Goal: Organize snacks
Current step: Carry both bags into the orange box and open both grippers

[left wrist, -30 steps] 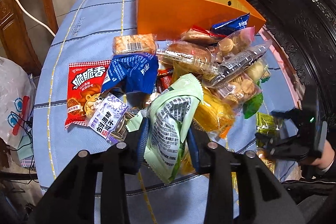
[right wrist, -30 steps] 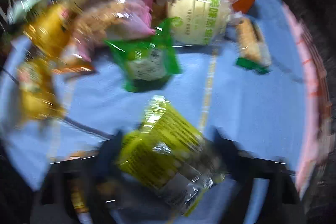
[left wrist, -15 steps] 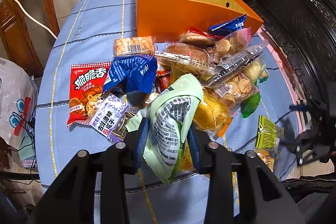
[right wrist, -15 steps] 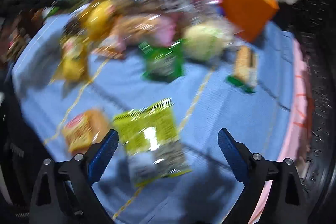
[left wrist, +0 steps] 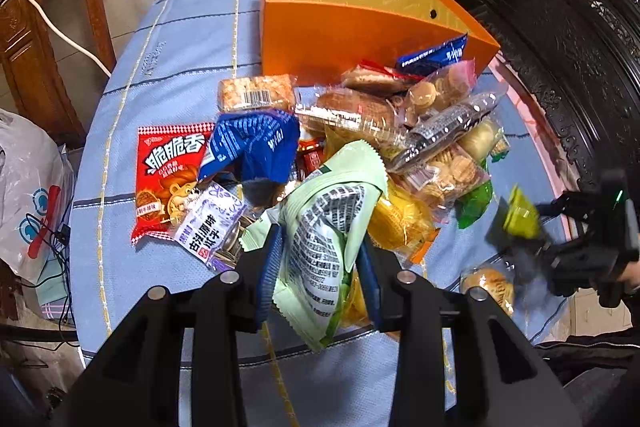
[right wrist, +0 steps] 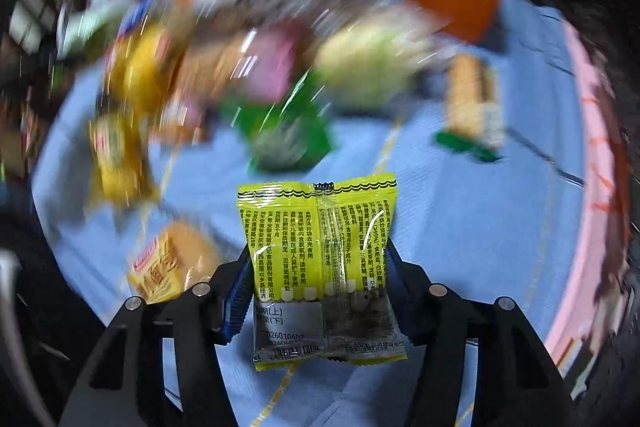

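Note:
My left gripper (left wrist: pixel 318 267) is shut on a pale green snack packet (left wrist: pixel 328 227) and holds it above the near side of a pile of snacks (left wrist: pixel 360 131). An open orange box (left wrist: pixel 352 23) stands behind the pile on the blue tablecloth (left wrist: pixel 168 75). My right gripper (right wrist: pixel 320 291) is shut on a yellow-green packet (right wrist: pixel 320 255), lifted off the cloth. It also shows blurred in the left wrist view (left wrist: pixel 520 217), right of the pile. The right wrist view is motion-blurred apart from the packet.
A red chip bag (left wrist: pixel 168 171) and a blue bag (left wrist: pixel 256 147) lie at the pile's left. A small bun packet (left wrist: pixel 488 283) lies near the cloth's right front. A wooden chair (left wrist: pixel 36 27) stands left, dark carved furniture (left wrist: pixel 568 39) right, a plastic bag (left wrist: pixel 28 195) far left.
My right gripper was open over the yellow-green packet on the cloth; it has closed on it and lifted it. My left gripper has kept hold of the pale green packet and risen slightly.

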The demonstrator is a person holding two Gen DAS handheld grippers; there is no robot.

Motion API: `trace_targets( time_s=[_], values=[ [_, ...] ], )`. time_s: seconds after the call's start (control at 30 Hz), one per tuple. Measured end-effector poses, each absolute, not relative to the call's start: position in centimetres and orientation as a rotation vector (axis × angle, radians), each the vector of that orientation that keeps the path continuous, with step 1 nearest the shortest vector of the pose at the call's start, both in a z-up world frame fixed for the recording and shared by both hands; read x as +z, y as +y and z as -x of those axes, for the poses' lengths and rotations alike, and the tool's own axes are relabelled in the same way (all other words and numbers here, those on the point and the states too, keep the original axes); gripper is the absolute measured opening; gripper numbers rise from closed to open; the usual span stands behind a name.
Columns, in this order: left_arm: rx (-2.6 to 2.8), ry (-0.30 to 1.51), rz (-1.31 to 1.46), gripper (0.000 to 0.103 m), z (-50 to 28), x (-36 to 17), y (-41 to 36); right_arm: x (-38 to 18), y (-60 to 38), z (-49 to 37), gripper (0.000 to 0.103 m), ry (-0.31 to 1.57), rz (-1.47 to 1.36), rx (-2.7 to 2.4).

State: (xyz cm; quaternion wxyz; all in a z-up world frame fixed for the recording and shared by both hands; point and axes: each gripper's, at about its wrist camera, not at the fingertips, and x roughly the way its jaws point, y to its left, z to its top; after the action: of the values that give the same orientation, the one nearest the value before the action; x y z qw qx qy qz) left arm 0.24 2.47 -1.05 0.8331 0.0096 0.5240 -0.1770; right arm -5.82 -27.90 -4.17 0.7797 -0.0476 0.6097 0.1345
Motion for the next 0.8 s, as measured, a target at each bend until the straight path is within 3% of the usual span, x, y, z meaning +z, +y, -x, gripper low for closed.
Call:
trace_targets(
  time_s=[0.17, 0.43, 0.57, 0.8],
  values=[
    [-0.389, 1.076, -0.003, 0.035, -0.9, 0.8, 2.5, 1.3, -29.4, 4.7, 0.059, 1.188, -0.058, 0.308],
    [-0.472, 0.903, 0.013, 0.036, -7.8, 8.2, -0.8, 8.3, -30.1, -7.4, 0.06, 0.908, -0.119, 0.249],
    [-0.475, 0.899, 0.018, 0.036, -15.8, 9.3, -4.8, 8.3, -30.1, -15.3, 0.06, 0.877, -0.149, 0.169],
    [-0.387, 1.038, -0.045, 0.037, -24.9, 4.0, -10.1, 3.2, -30.7, -22.4, 0.062, 0.973, -0.234, 0.075]
  ],
)
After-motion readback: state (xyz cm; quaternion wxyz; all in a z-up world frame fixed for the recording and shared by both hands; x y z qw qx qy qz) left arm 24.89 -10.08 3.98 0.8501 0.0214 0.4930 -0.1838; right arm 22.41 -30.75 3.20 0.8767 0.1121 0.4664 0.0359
